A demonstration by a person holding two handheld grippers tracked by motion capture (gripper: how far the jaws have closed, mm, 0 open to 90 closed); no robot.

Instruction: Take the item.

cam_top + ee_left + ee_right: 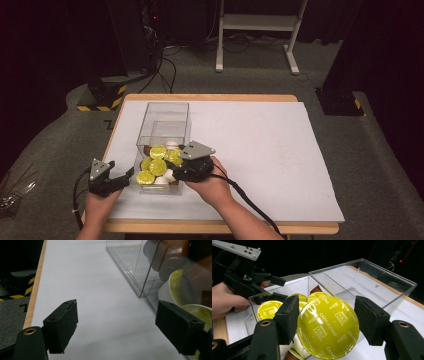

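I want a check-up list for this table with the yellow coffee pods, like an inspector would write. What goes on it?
Surface: white sheet on a wooden table, bare right of the box.
Job's things: clear box holding yellow-lidded coffee pods, heaped at the near end; far end empty. One cappuccino pod sits between the right gripper's pads.
Clutter: nothing seen on the table.
Grippers: right gripper shut on the cappuccino pod over the box; left gripper open beside the box's near left wall, nothing between its jaws.
Cables: one trails from each gripper; more lie on the floor behind.
Surroundings: dark room, grey carpet, white frame legs, black-and-yellow striped base.
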